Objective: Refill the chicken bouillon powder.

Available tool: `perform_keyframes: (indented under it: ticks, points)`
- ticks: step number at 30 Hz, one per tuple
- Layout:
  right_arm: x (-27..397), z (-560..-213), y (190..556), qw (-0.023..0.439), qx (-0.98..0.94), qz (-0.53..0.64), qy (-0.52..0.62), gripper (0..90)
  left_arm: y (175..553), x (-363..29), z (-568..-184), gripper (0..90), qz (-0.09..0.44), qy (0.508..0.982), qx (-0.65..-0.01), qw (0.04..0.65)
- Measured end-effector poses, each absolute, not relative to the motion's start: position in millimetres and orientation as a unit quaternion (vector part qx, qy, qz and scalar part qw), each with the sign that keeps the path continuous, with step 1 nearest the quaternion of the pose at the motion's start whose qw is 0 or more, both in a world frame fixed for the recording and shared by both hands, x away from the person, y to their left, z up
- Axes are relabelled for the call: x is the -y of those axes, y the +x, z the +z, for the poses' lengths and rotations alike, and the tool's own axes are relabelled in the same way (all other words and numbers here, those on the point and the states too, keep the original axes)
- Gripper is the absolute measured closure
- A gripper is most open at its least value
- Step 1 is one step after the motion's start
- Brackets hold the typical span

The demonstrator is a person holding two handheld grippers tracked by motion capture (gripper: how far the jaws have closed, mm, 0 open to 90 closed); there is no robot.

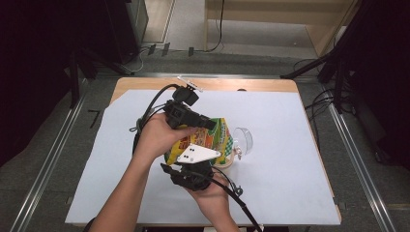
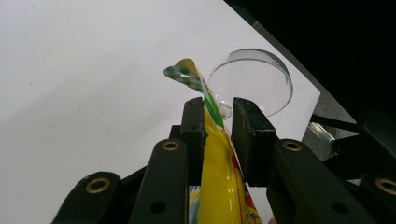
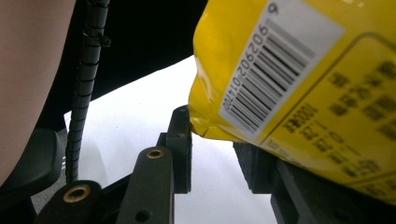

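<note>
Bag, a yellow snack bag with green check at its top, is held above the white sheet near the middle of the table, just beside a clear glass that lies on its side on the sheet. In the high view the bag is seen between the two hands, with the glass at its right.

The upper edge of the bag is pinched by the left gripper. In the left gripper view the yellow film is seen standing on edge between the two black jaws, which are drawn in close; the left jaw lies against the film, while a narrow gap seems to be left at the right jaw's tip. The green checked corner of the bag rises past the jaw tips, and the round mouth of the glass is seen just beyond it.

The lower end of the bag is met by the right gripper. In the right gripper view the bag's back, with a white barcode label and dark print, is seen overhanging the jaws. The left jaw touches the bag's bottom corner; the right jaw is largely covered by the bag. Whether the bag is truly squeezed there cannot be told. A ribbed black cable runs beside a forearm at the left of that view.
</note>
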State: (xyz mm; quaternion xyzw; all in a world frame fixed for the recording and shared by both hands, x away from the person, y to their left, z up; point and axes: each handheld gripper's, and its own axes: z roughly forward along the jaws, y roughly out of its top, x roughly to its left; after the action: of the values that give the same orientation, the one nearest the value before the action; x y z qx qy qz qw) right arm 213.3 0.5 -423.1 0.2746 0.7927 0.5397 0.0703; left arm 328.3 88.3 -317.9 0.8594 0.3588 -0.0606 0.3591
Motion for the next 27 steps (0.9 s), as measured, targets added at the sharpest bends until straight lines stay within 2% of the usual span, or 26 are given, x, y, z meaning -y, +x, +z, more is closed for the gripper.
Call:
perform_keyframes:
  ticks: [27]
  points:
    - [-0.5, -420.5, 213.5, 0.07, -0.796, 0.535, 0.273, 69.1, 329.8, -90.0, -317.7, 75.3, -0.064, 0.857, -0.362, 0.362]
